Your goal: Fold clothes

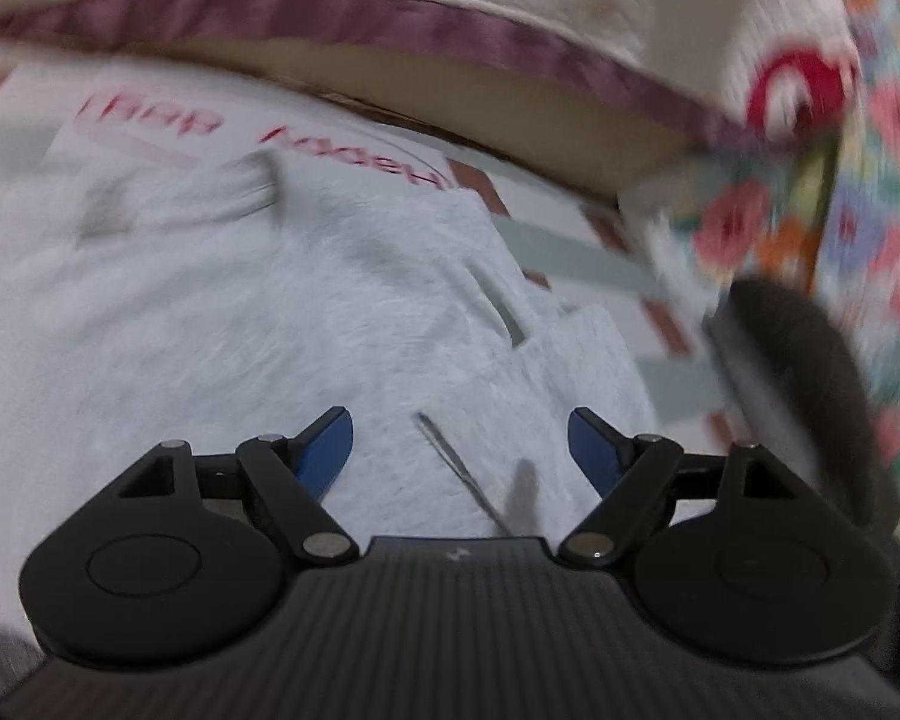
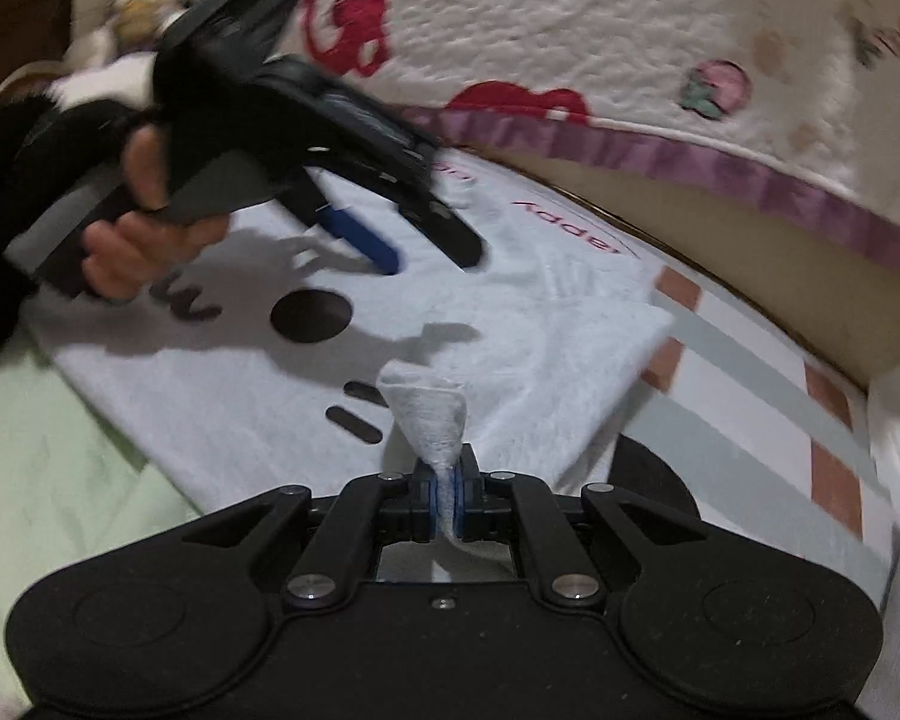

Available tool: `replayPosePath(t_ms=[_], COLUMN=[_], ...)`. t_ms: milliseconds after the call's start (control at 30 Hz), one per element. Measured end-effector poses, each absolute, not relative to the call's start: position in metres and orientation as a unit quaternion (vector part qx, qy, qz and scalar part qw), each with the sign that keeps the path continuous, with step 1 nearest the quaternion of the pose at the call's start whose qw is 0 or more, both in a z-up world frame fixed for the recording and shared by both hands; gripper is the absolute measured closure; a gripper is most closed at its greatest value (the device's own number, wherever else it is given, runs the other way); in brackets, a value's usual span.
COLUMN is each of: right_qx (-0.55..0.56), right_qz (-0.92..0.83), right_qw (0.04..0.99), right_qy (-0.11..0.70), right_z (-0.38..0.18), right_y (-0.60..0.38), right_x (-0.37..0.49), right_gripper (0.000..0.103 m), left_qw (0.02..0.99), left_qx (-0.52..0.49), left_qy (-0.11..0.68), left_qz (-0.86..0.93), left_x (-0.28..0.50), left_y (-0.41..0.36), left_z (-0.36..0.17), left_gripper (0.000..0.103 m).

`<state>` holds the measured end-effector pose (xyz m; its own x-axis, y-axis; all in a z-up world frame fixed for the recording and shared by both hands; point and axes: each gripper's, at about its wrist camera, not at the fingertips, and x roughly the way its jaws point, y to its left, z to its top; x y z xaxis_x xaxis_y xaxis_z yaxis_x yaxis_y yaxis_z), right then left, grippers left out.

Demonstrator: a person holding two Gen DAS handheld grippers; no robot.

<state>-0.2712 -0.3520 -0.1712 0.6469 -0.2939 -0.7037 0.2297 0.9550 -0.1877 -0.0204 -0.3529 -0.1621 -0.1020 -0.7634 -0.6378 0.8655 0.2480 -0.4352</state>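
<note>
A white fleecy garment (image 1: 222,324) with red lettering and black face marks lies flat on a striped mat. My left gripper (image 1: 461,441) is open and empty just above the garment; it also shows in the right wrist view (image 2: 432,246), held in a hand over the cloth. My right gripper (image 2: 448,495) is shut on a pinched corner of the white garment (image 2: 426,414), lifted a little off the surface. The rest of the garment (image 2: 258,372) lies spread beyond it.
A striped mat (image 2: 750,396) in grey, white and brown lies under the garment. A cream blanket with red prints and a purple hem (image 2: 630,48) hangs behind. Floral fabric (image 1: 870,192) is at the right. Pale green cloth (image 2: 42,468) lies at the left.
</note>
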Motion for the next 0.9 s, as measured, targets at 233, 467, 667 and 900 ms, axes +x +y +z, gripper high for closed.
replayPosePath(t_ms=[233,467,667,900], right_qx=[-0.061,-0.061,0.028,0.082], right_qz=[-0.179,-0.219,-0.275,-0.322], right_qw=[0.906,0.898,0.889,0.887], right_qy=[0.378,0.377,0.365,0.321], right_z=[-0.176,-0.179,-0.179,-0.175], right_y=[-0.353,-0.355,-0.378,-0.389], right_x=[-0.274,-0.286,-0.301,-0.311], right_gripper=[0.085,0.053,0.045,0.073], left_qw=[0.669,0.691,0.719,0.702], left_qx=[0.118,0.105,0.036,0.013], left_qy=[0.394,0.330,0.355,0.455], left_qz=[-0.619,-0.634,-0.596,-0.548], left_x=[-0.042,-0.059,-0.048,-0.036], left_y=[-0.373,-0.346,-0.309,-0.285], left_z=[-0.164,-0.126,-0.104,-0.136], left_gripper=[0.053,0.099,0.099,0.099])
